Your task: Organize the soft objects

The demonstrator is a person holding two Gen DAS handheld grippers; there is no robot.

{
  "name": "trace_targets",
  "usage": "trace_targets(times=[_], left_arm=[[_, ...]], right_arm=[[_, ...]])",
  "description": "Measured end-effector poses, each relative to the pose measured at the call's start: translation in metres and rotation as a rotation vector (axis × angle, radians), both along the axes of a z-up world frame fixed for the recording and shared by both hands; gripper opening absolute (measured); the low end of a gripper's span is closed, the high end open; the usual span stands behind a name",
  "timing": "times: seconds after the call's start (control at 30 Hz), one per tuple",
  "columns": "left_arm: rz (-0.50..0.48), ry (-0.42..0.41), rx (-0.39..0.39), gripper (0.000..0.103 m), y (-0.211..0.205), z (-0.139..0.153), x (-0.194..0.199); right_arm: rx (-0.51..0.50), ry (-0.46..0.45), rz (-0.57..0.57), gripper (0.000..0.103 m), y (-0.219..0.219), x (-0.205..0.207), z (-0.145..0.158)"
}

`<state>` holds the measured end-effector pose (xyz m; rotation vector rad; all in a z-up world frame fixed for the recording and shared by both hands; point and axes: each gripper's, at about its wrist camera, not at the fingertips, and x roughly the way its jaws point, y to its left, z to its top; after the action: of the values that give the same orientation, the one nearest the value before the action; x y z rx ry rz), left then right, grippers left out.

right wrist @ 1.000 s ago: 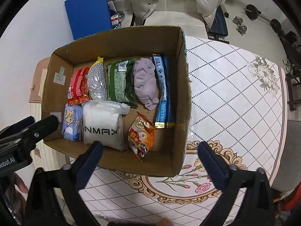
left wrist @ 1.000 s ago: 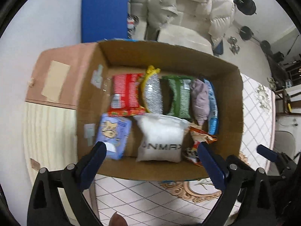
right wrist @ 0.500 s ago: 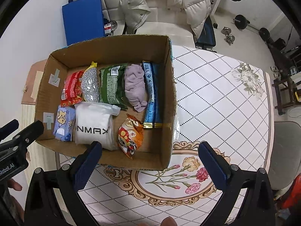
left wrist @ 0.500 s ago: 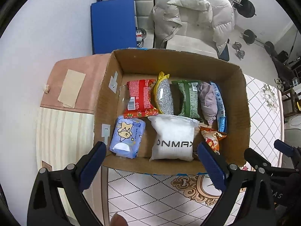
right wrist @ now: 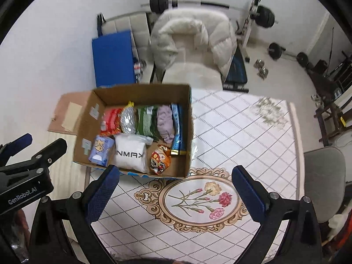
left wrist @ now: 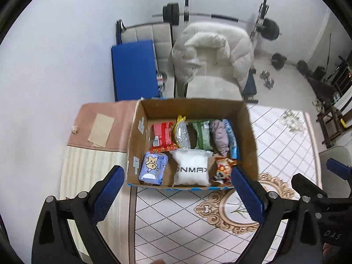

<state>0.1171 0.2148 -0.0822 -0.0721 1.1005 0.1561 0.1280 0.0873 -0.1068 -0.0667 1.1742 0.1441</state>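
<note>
Both grippers have pulled back and up from the cardboard box (left wrist: 249,132), which now looks smaller at mid-frame. The left gripper (left wrist: 176,189) and right gripper (right wrist: 176,187) are spread wide, holding nothing. The box sits on the patterned worktop (right wrist: 231,132), left of centre in the right view, with the white pouch (left wrist: 191,168), lilac cloth (right wrist: 165,121) and snack packets inside.

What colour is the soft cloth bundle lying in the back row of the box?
Pale lilac-purple. The cloth bundle shows best in the right wrist view, between the green packet and the blue packet.
</note>
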Motion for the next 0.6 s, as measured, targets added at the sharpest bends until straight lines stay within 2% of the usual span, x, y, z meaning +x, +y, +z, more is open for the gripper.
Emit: trace_targets(times=[0.1,0.3,0.43,0.6], left_arm=[[0.005,-0.031,-0.003,0.099,-0.002,0.02,-0.016],[0.015,-0.08,-0.018,0.099,-0.009,0.054,-0.051],[0.013,-0.109,-0.045,0.099,-0.012,0.07,-0.071],[0.0,-0.132,-0.021,0.099,-0.02,0.081,-0.087]], right_arm=[[0.003,-0.06,-0.003,0.103,-0.007,-0.023,0.032],[0.008,-0.114,0.024,0.103,-0.012,-0.061,0.074],[-0.001,-0.156,0.031,0.103,-0.015,-0.082,0.092],[0.007,-0.18,0.04,0.103,-0.018,-0.1,0.108]])
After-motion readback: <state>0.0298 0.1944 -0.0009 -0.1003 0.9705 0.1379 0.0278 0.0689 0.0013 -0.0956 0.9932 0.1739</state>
